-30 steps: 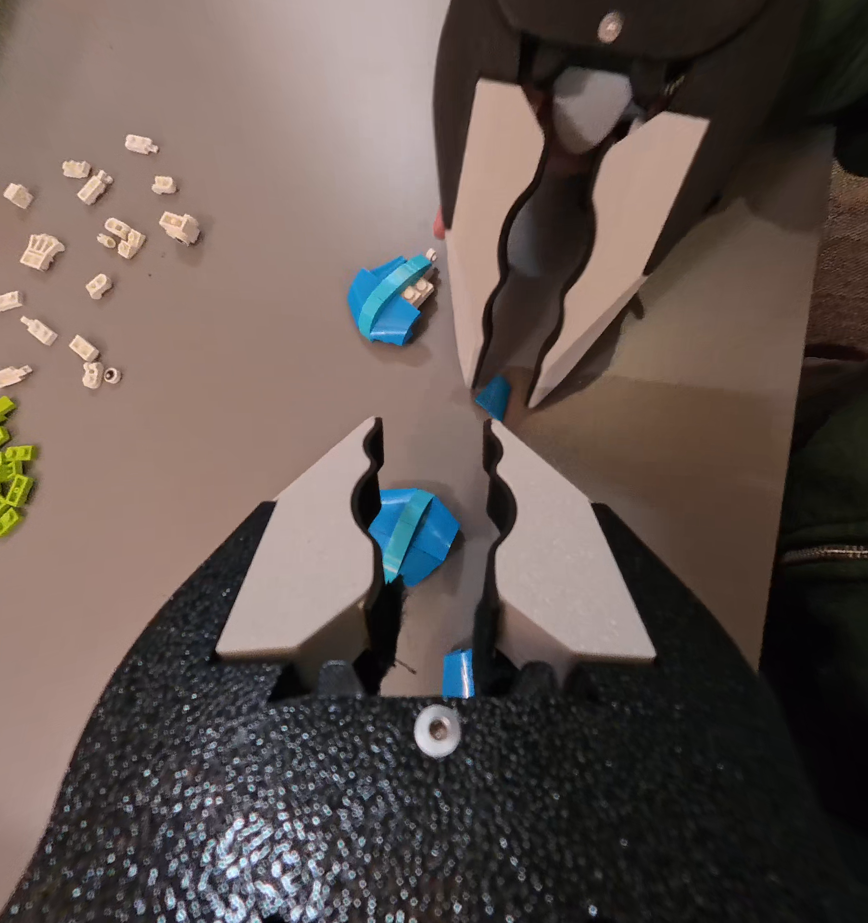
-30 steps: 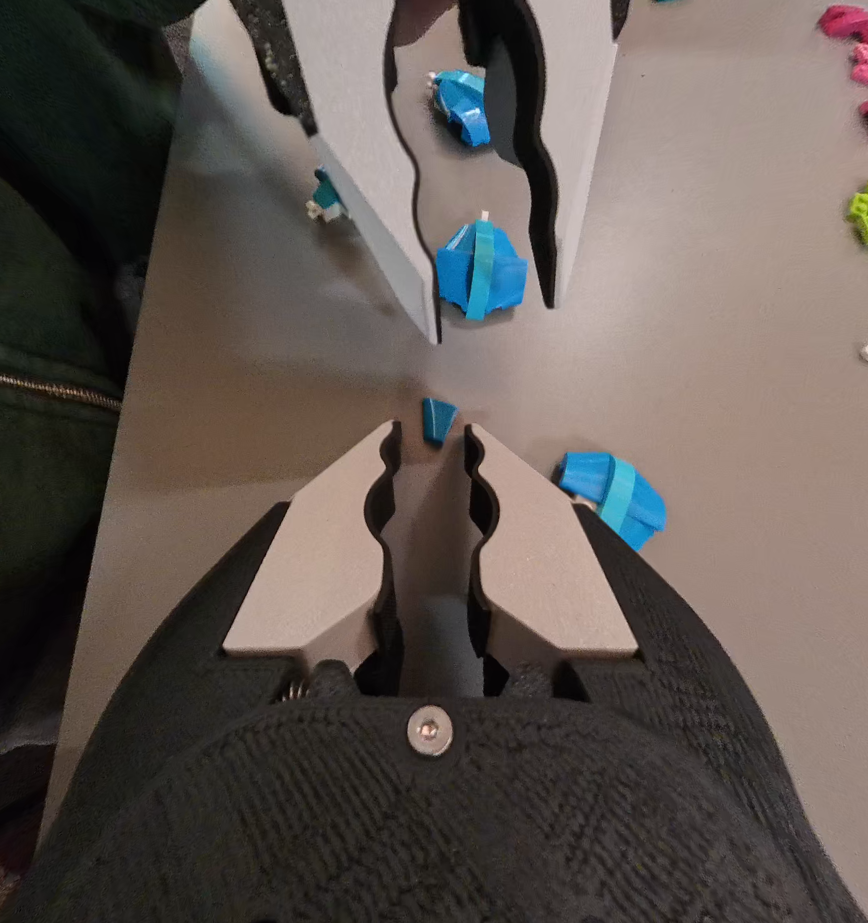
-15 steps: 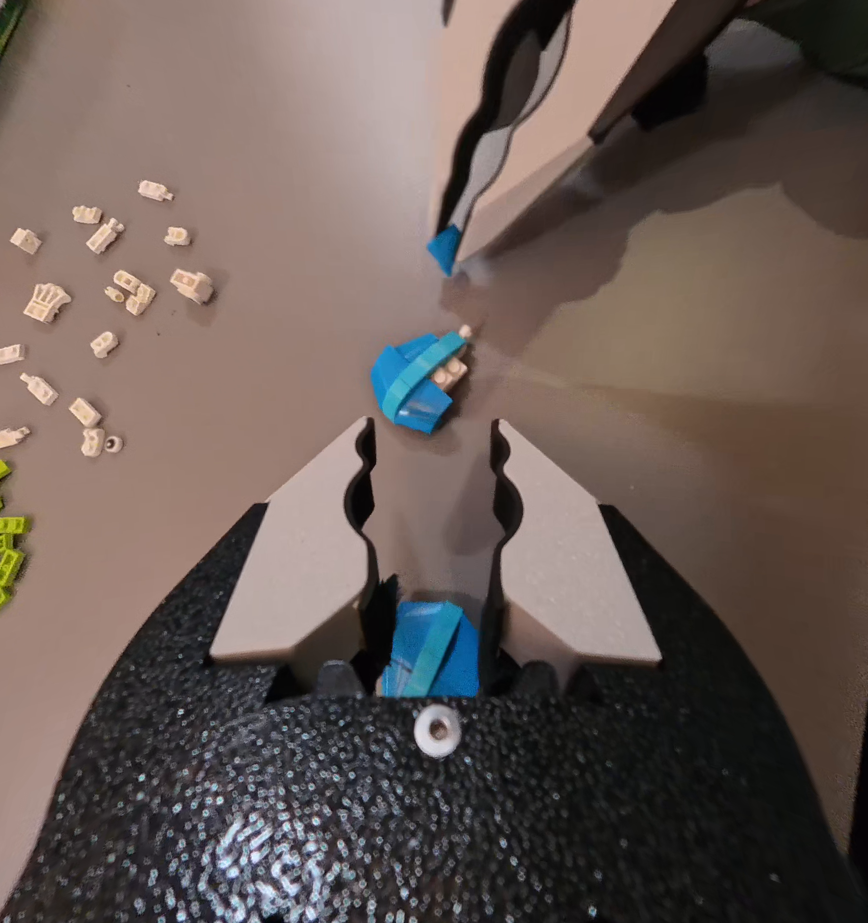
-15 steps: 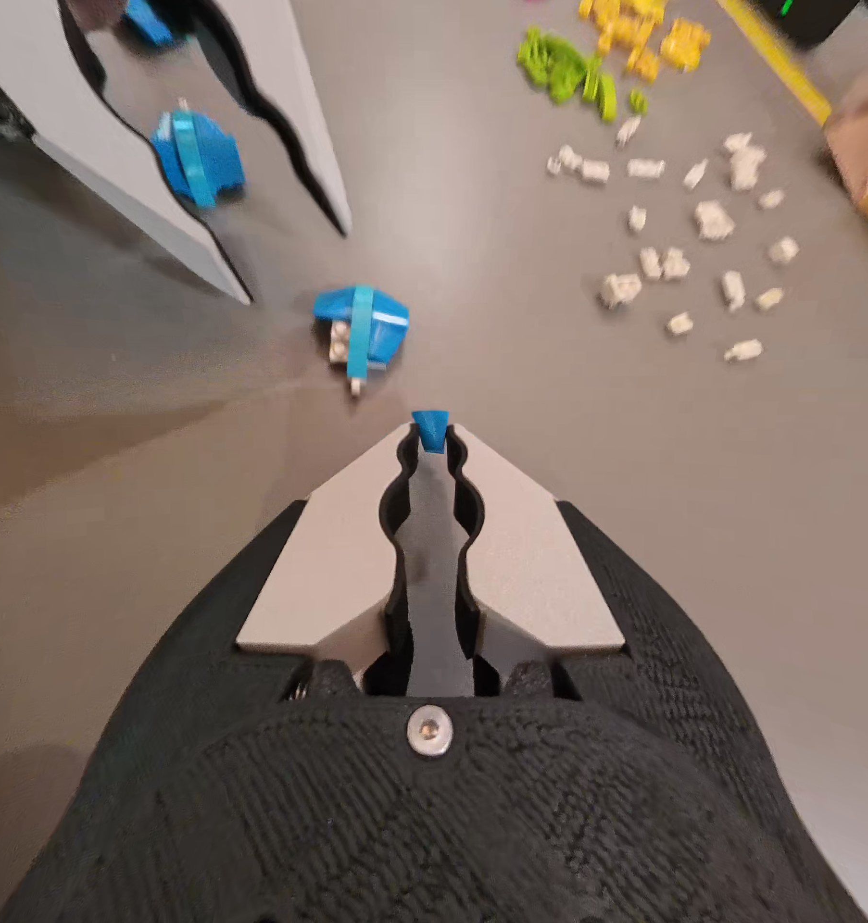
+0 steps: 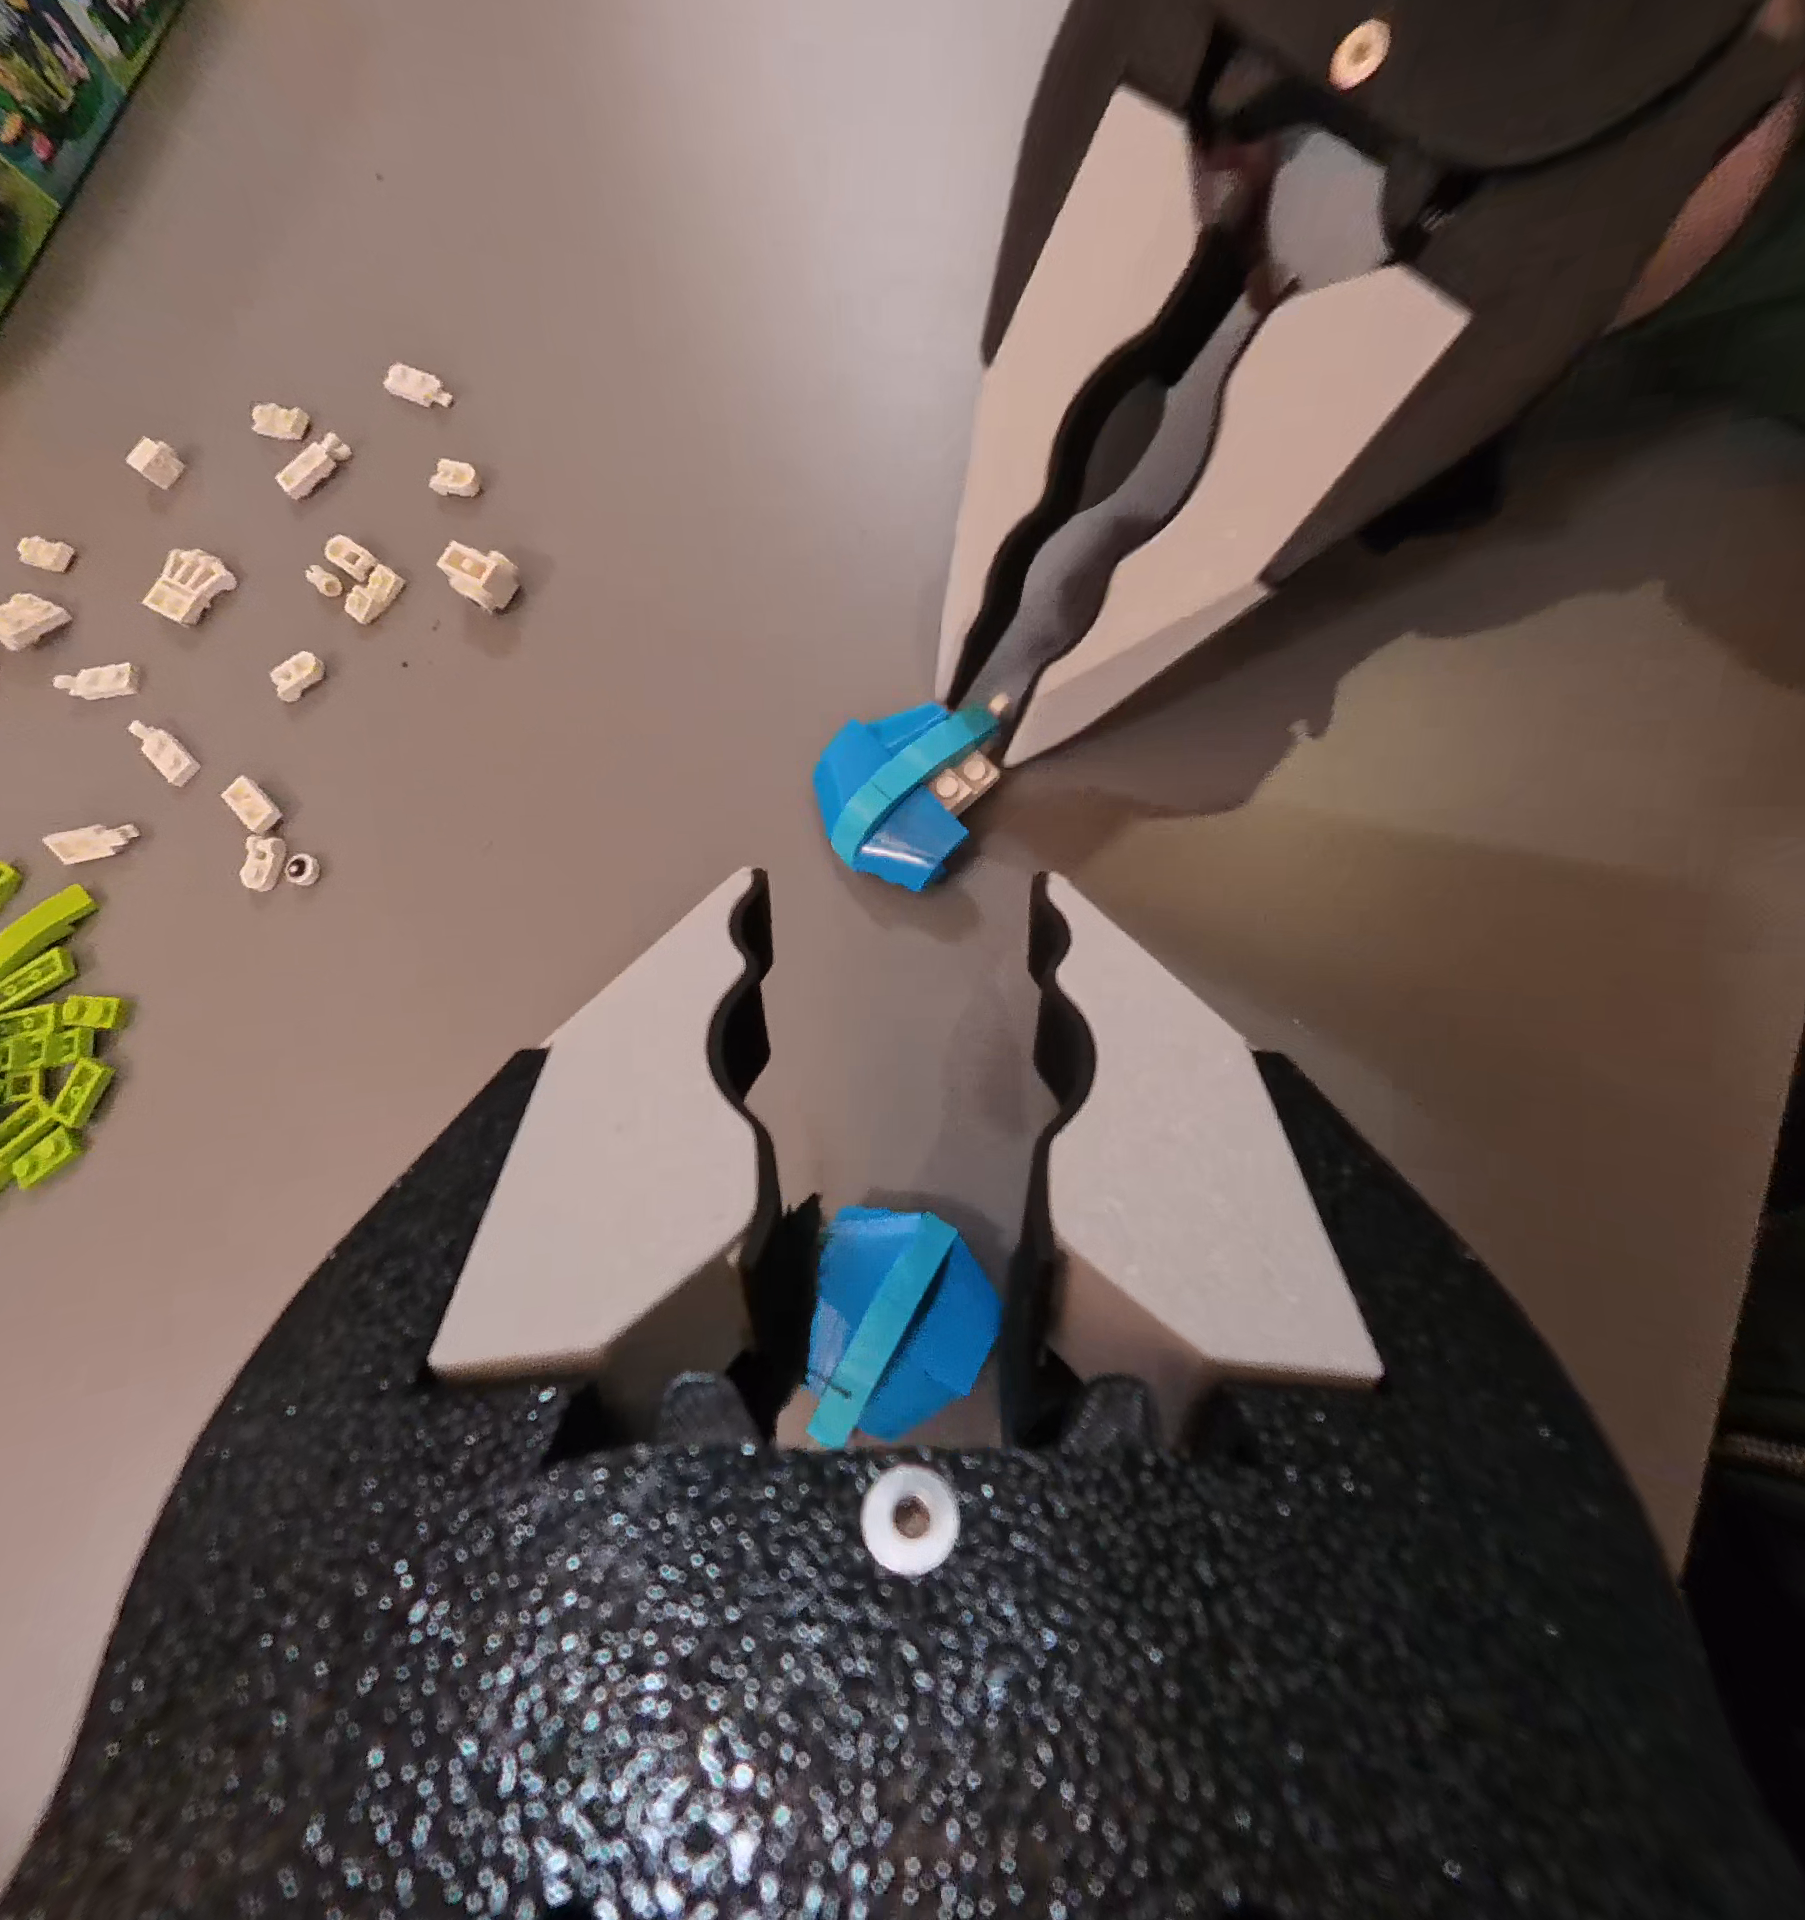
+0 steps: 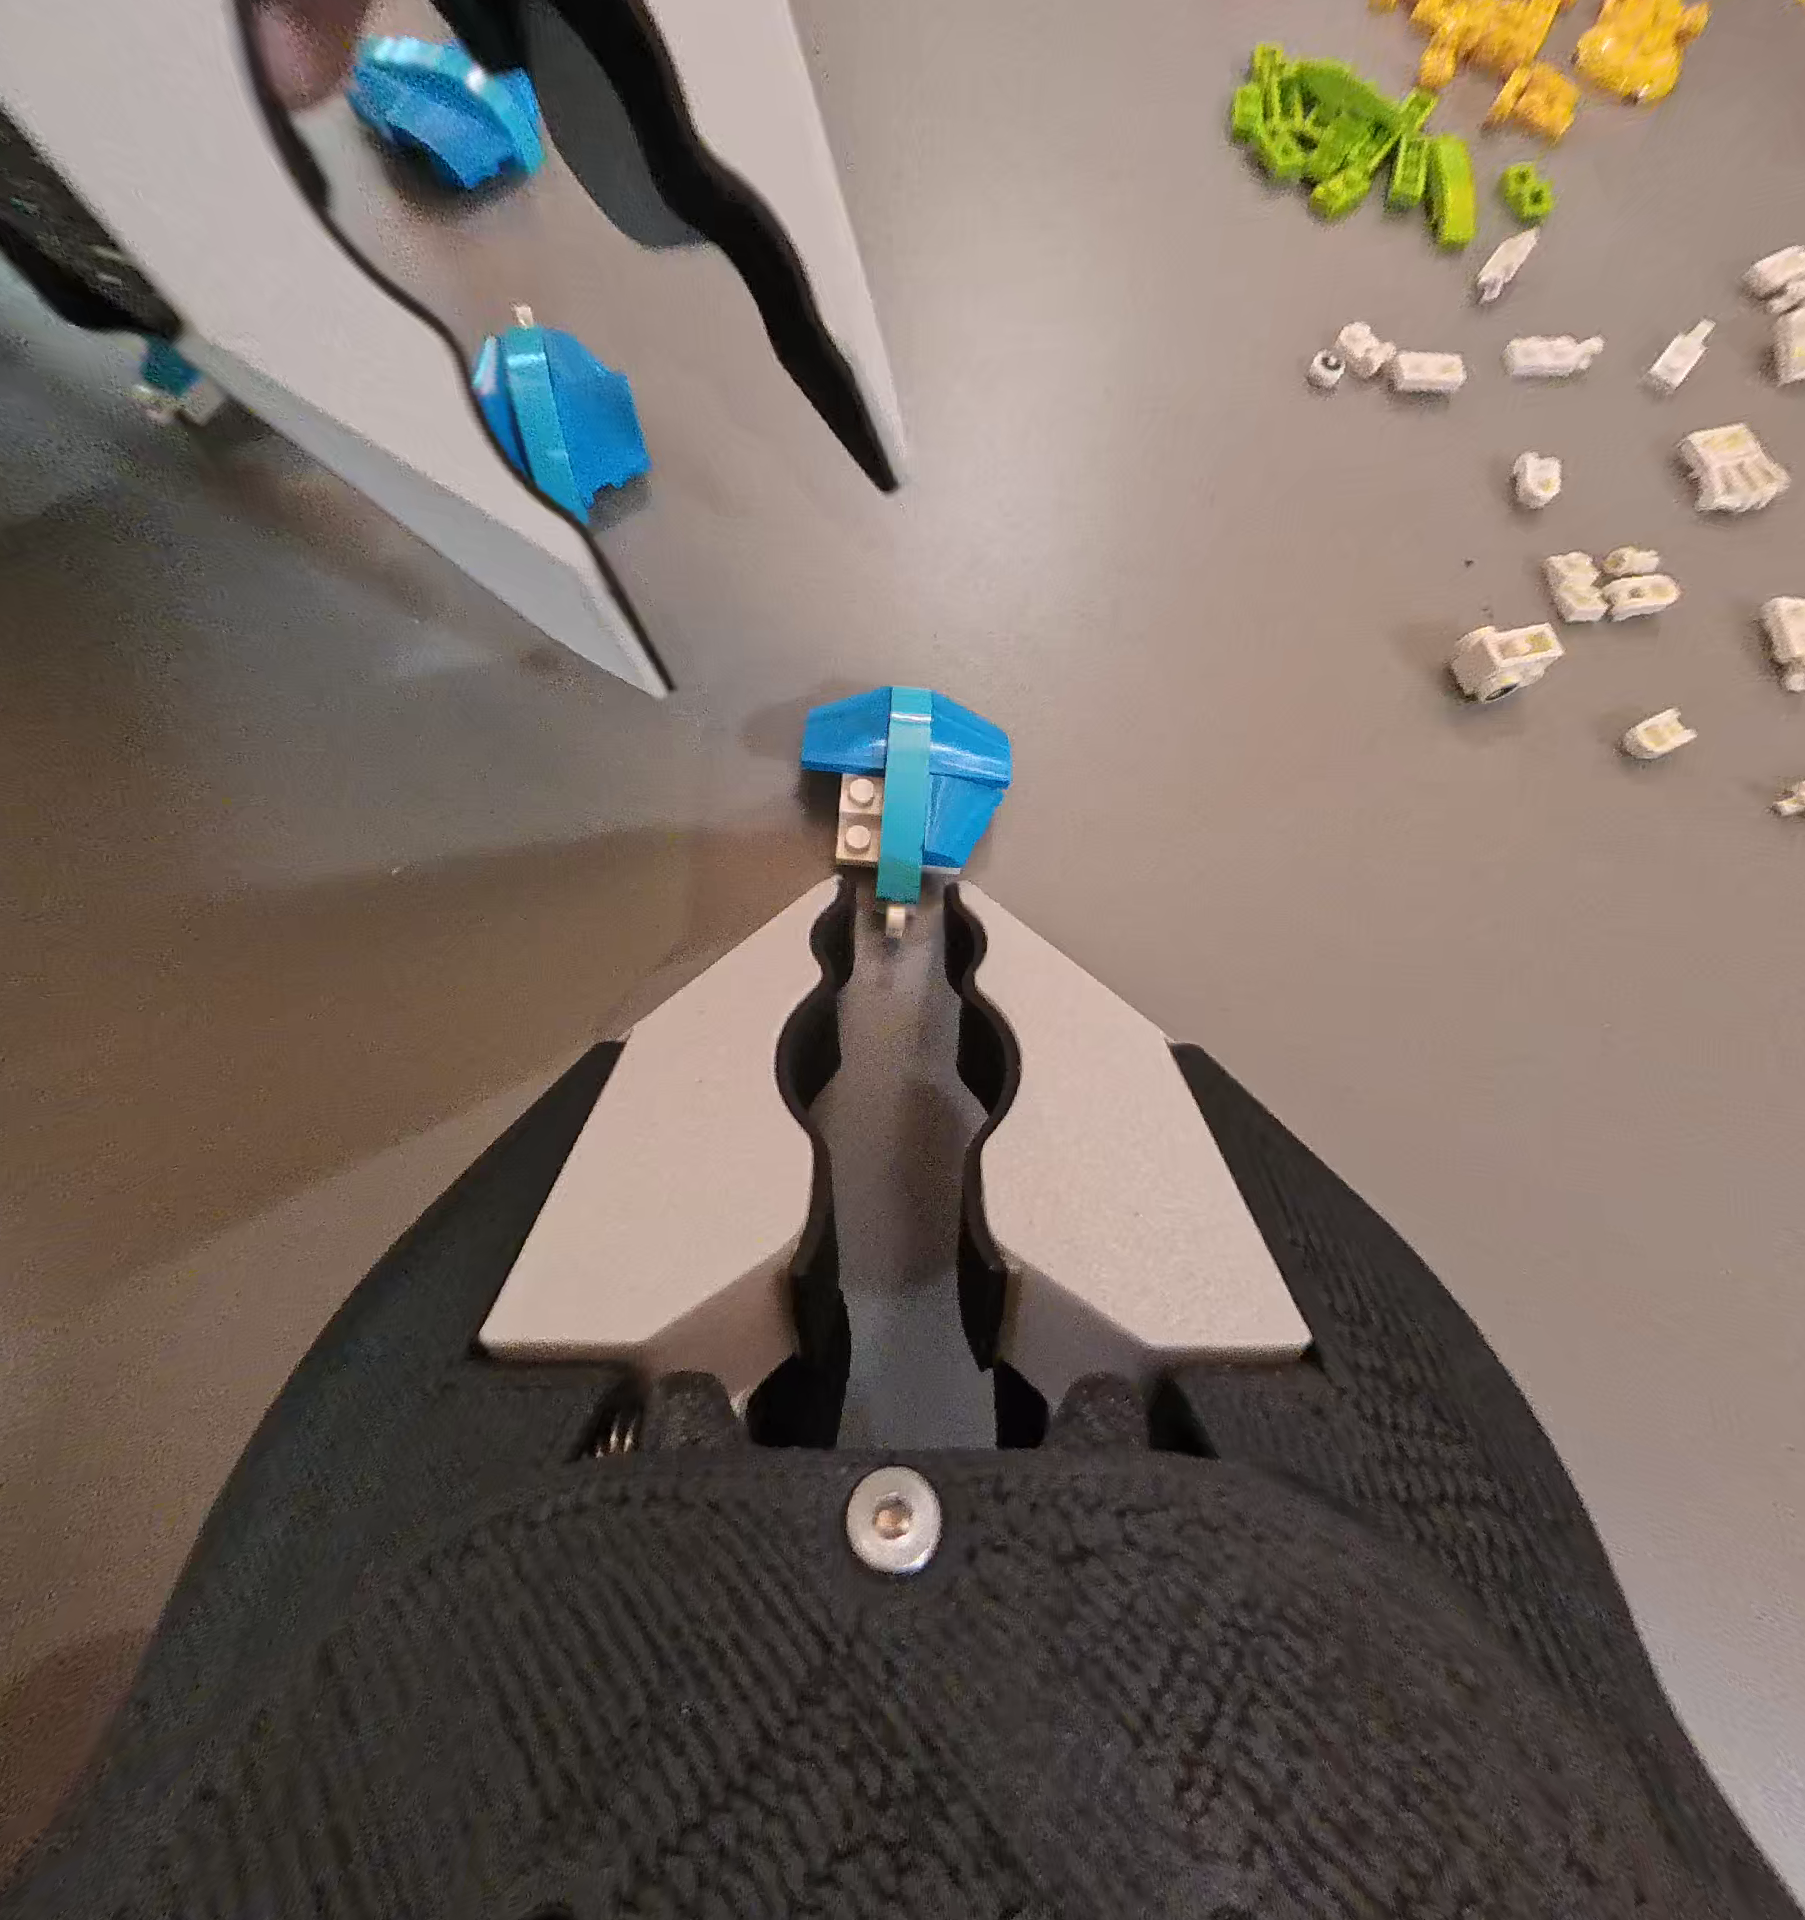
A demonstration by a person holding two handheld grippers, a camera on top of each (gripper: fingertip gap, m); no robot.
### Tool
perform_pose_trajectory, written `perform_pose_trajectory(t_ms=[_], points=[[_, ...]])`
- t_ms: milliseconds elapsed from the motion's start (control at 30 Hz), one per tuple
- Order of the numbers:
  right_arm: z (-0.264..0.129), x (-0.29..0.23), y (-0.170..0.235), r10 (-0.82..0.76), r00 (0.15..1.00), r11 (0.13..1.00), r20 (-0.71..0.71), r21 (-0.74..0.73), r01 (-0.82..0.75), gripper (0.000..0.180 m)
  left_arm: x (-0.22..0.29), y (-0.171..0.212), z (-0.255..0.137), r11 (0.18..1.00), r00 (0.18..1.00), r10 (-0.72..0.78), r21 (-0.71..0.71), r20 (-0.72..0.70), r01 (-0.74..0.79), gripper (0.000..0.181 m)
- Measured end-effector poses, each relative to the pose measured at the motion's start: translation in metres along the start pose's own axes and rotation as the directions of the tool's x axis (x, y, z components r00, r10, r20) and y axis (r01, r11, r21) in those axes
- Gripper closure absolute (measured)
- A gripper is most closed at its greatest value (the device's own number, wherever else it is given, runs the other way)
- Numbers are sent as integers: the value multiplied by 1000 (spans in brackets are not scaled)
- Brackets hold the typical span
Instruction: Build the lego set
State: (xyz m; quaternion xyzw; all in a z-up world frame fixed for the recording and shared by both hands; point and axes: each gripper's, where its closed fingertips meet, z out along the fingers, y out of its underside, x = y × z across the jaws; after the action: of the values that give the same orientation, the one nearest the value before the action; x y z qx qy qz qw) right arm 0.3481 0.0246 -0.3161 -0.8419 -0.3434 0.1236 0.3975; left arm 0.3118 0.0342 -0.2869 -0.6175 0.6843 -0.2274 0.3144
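Blue shell piece (image 6: 903, 790) sits at right gripper (image 6: 896, 888) tips, jaws narrowly parted, empty | left gripper (image 5: 898, 894) wide, nothing gripped | step: fitting slope | next: press it down

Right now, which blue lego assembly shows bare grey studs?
The blue assembly at the right gripper tips; the one between the left gripper fingers shows only blue.
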Motion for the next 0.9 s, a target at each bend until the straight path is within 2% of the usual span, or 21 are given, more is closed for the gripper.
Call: perform_pose_trajectory(t_ms=[100, 167, 233, 333, 400, 467, 567, 600, 700, 767, 800, 833, 900], points=[[2, -2, -3, -7, 1000, 1000, 10, 7, 6, 169, 5, 0, -5, 999, 999, 52, 14, -1, -52, 133], [0, -4, -6, 20, 999, 999, 35, 30, -21, 171, 8, -1, -5, 992, 993, 121, 42, 13, -121, 126], [-6, -10, -16, 99, 987, 989, 128, 99, -112, 172, 2, -5, -5, 979, 978, 183, 76, 99, -191, 109], [-25, -19, -35, 214, 922, 935, 322, 205, -289, 174, 7, -21, -12, 926, 935, 298, 178, 194, -332, 108], [-37, -26, -41, 249, 857, 905, 451, 207, -372, 174, 12, -30, -20, 866, 885, 385, 230, 261, -445, 118], [-46, -35, -44, 270, 781, 884, 564, 177, -433, 174, 24, -35, -25, 804, 843, 466, 267, 270, -531, 135], [-50, -40, -42, 269, 741, 884, 615, 148, -444, 174, 39, -42, -32, 739, 804, 529, 319, 272, -594, 172], [-50, -40, -42, 267, 741, 885, 616, 147, -442, 174, 39, -42, -32, 730, 792, 542, 309, 282, -610, 173], [-51, -34, -42, 211, 801, 898, 560, 213, -385, 170, 33, -36, -28, 774, 815, 513, 267, 270, -575, 174], [-54, -8, -35, 149, 923, 920, 356, 292, -261, 143, 25, -29, -26, 807, 827, 490, 216, 277, -550, 173], [-56, 9, -25, 105, 972, 945, 209, 284, -163, 145, 23, -25, -26, 819, 835, 478, 205, 271, -535, 174], [-57, 21, -11, 33, 996, 973, 83, 225, -51, 147, 22, -23, -25, 834, 848, 459, 201, 264, -514, 174], [-54, 26, 14, -139, 990, 988, -23, 70, 141, 150, 22, -20, -24, 855, 869, 431, 198, 243, -479, 174]])
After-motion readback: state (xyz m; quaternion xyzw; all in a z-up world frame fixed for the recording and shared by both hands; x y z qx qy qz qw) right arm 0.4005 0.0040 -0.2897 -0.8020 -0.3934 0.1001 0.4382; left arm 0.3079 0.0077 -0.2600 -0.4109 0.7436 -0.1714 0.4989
